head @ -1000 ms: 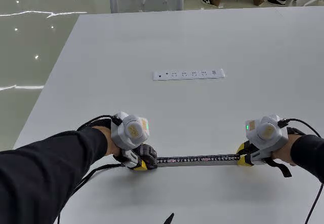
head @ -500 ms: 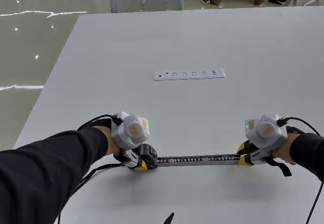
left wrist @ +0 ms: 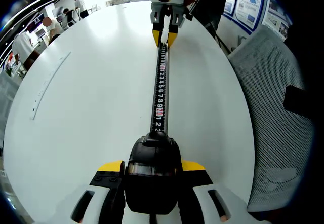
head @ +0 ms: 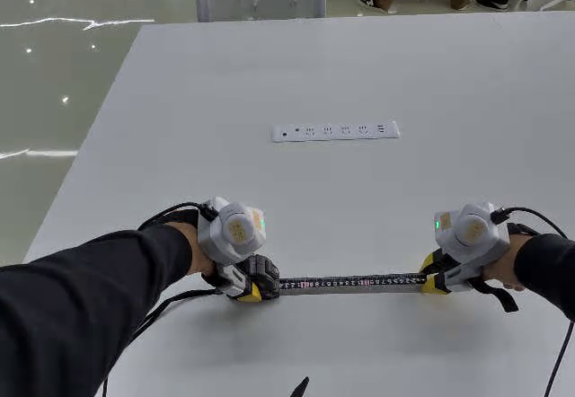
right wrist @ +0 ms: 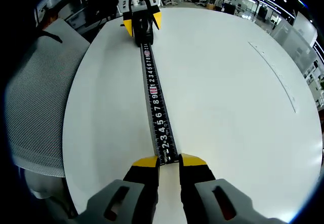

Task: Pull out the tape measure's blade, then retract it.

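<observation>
A black and yellow tape measure case (head: 259, 278) rests on the white table (head: 359, 65) near its front edge. My left gripper (head: 249, 286) is shut on the case (left wrist: 152, 178), with a yellow-tipped jaw on each side. The dark numbered blade (head: 352, 281) is pulled out and lies flat, running right to my right gripper (head: 431, 281). In the right gripper view the blade (right wrist: 154, 102) ends between that gripper's (right wrist: 169, 161) yellow tips, which are shut on the blade's end. Across the table, the left gripper (right wrist: 142, 22) faces it.
A white power strip (head: 335, 131) lies mid-table, well beyond the blade. A grey mesh chair (left wrist: 276, 82) stands beside the table's near edge. Black cables trail from both wrists. People's legs show past the table's far edge.
</observation>
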A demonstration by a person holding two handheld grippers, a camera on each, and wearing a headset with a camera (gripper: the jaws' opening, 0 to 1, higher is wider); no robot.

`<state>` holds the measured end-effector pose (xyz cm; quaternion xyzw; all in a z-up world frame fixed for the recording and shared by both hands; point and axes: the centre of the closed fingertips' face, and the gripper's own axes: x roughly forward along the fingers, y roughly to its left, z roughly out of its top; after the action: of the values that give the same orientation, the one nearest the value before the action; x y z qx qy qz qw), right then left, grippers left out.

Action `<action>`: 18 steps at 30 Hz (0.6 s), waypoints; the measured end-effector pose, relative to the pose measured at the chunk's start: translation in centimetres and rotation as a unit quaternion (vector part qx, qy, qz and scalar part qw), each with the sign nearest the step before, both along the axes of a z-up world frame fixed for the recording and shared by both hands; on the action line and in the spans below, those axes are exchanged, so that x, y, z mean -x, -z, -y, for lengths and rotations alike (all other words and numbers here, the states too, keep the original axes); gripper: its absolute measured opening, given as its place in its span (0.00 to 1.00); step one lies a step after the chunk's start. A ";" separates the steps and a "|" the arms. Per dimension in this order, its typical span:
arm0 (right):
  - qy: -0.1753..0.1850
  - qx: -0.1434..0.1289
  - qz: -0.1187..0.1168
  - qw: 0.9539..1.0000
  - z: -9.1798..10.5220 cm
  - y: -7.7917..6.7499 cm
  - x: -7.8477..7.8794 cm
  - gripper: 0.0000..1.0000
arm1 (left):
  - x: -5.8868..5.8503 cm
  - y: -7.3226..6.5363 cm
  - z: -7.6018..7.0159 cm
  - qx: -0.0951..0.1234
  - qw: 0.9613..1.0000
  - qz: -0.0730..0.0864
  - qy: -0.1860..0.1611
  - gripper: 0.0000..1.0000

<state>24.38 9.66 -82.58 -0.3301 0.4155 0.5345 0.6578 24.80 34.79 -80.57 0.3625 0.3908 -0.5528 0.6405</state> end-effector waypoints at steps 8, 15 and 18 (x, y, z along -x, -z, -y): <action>0.005 0.013 0.004 1.000 0.0 0.0 0.0 0.12 | 0.0 0.0 0.0 -0.006 1.000 0.009 0.009 0.37; 0.003 0.025 0.013 1.000 0.0 0.0 -0.2 0.13 | -0.2 -0.1 -0.1 0.004 1.000 0.015 -0.014 0.37; 0.007 0.028 0.023 0.999 0.1 0.0 -0.4 0.15 | -0.5 -0.4 -0.4 0.010 0.999 0.014 -0.043 0.38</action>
<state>24.81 9.51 -82.58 -0.3580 0.4176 0.5104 0.6610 25.27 35.20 -80.13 0.3465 0.3915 -0.5240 0.6723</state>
